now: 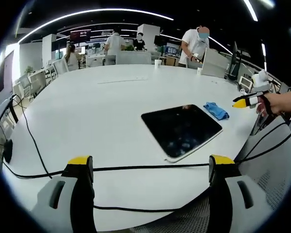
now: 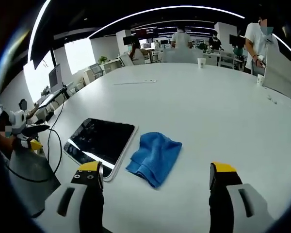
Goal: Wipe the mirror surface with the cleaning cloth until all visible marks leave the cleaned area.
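A dark rectangular mirror (image 1: 181, 129) (image 2: 101, 141) lies flat on the white table (image 1: 97, 107) (image 2: 208, 107), with smudges showing on its glass. A crumpled blue cleaning cloth (image 1: 216, 110) (image 2: 154, 156) lies on the table just beside the mirror, touching neither gripper. My left gripper (image 1: 150, 167) is open near the table's edge, short of the mirror. My right gripper (image 2: 156, 174) is open too, just short of the cloth, and it also appears at the right (image 1: 245, 102) in the left gripper view, held by a hand. The left gripper (image 2: 26, 141) appears at the far left in the right gripper view.
A black cable (image 1: 145, 168) runs across the table's near edge and another (image 2: 53, 145) trails off the mirror's side. Paper cups (image 2: 201, 62) stand far back. Several people stand or sit at desks beyond the table. A grey chair back (image 1: 276, 155) is close on the right.
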A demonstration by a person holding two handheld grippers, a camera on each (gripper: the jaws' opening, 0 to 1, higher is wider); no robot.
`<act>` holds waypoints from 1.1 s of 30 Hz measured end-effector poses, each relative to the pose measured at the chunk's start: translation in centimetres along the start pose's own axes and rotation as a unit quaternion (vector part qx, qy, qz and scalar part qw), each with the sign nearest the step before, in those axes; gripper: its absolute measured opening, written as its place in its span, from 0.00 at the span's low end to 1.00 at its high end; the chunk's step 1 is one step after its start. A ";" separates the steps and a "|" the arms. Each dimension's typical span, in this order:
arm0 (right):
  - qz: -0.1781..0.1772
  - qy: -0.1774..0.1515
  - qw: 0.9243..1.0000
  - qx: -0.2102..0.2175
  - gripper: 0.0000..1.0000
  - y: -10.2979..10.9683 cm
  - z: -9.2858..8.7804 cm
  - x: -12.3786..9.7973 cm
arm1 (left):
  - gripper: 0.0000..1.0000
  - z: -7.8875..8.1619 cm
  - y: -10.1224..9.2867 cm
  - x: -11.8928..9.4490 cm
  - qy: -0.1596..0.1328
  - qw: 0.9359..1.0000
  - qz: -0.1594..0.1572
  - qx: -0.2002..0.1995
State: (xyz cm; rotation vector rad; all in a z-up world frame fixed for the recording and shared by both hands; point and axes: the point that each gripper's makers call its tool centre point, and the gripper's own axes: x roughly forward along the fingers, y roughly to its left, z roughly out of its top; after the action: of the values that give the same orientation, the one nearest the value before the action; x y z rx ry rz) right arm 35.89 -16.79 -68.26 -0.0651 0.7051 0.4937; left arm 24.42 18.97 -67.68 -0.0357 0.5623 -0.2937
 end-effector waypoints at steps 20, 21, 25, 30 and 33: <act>-0.022 0.071 0.997 0.028 0.34 0.3 0.0 7.4 | 0.99 -0.3 -0.3 0.2 0.005 1.000 -0.012 -0.003; -0.025 0.074 0.997 0.023 0.32 0.2 -0.3 7.6 | 0.99 -0.3 -0.3 0.2 0.005 1.000 -0.012 -0.003; -0.050 0.085 0.995 0.010 0.21 -0.5 -1.0 8.1 | 0.99 -0.3 -0.3 0.2 0.004 1.000 -0.012 -0.003; -0.061 0.093 0.993 -0.029 0.12 -0.6 -1.1 8.3 | 0.99 -0.3 -0.3 0.2 0.004 1.000 -0.012 -0.001; -0.066 0.103 0.991 -0.061 0.03 -0.8 -1.0 8.2 | 0.99 -0.2 -0.1 0.2 0.003 1.000 -0.010 -0.003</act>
State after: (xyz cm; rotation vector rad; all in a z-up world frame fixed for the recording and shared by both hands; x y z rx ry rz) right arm 40.97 -14.34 -74.35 -0.2793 0.8670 0.4050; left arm 24.40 18.82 -67.96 -0.0462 0.5685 -0.3114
